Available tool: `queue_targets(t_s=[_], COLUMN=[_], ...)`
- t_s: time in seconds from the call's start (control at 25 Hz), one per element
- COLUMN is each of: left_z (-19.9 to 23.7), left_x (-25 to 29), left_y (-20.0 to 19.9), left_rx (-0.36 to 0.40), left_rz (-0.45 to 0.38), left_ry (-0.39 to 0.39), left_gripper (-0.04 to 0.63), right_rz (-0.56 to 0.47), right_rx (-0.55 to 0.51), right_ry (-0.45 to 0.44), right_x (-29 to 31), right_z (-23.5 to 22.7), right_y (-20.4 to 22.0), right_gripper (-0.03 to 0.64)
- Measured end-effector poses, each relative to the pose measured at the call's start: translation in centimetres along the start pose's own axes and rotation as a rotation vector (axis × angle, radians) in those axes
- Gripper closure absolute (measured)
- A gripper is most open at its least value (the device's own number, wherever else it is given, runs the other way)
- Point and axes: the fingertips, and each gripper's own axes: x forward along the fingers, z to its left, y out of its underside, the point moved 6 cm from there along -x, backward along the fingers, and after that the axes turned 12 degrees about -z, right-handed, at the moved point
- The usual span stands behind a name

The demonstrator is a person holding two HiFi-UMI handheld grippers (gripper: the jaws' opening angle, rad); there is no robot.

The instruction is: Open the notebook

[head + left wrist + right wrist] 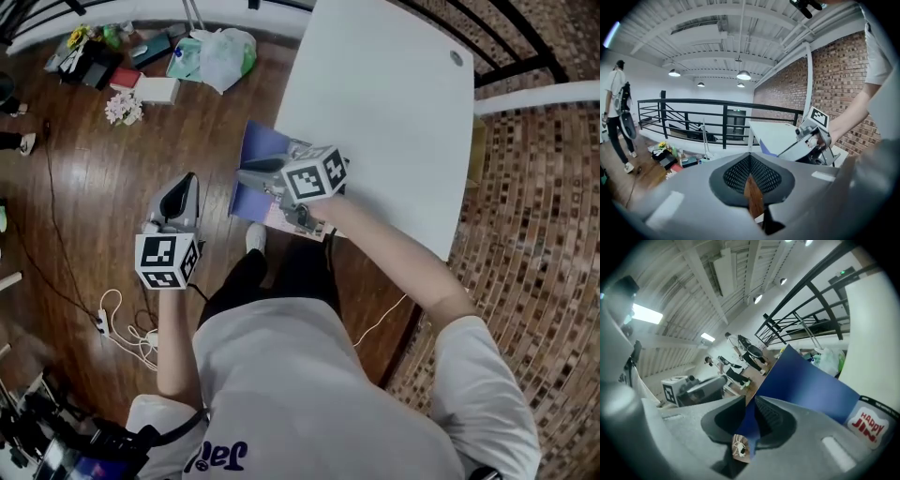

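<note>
The notebook (257, 148) lies at the near left corner of the white table (394, 103), its blue cover lifted and standing tilted. My right gripper (249, 171) is shut on the cover's edge. In the right gripper view the blue cover (811, 385) runs straight in between the pads of my right gripper (751, 416), and a label band (867, 423) crosses the notebook's corner. My left gripper (187, 182) hangs off the table to the left, over the wooden floor, shut with nothing in it. From my left gripper (750, 161) I see the right gripper (813, 136) and the blue cover (766, 146).
Plastic bags (216, 56), boxes and flowers (124, 108) lie on the wooden floor at the far left. A cable and power strip (103, 323) lie near my left foot. A black railing (693, 117) runs behind. A person (616, 117) walks at the far left.
</note>
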Motion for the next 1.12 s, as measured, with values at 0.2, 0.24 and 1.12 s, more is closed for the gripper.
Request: queue_targets(t_s=[0.2, 0.24, 1.12], left_z=[-0.9, -1.2, -10.6], left_x=[0.1, 0.2, -1.1], left_y=[0.6, 0.7, -8.7], left_rx=[-0.012, -0.014, 0.023], left_rz=[0.005, 0.006, -0.186], left_ry=[0.031, 0.040, 0.345], left_gripper=[0.578, 0.578, 0.578], right_rz=[0.130, 0.157, -0.431], right_rx=[-0.160, -0.187, -0.388], right_ry=[0.106, 0.141, 0.564], right_x=[1.9, 2.2, -14.8], right_z=[-0.9, -1.2, 14.4], right_y=[2.1, 2.5, 0.6], right_gripper=[0.571, 0.574, 0.624])
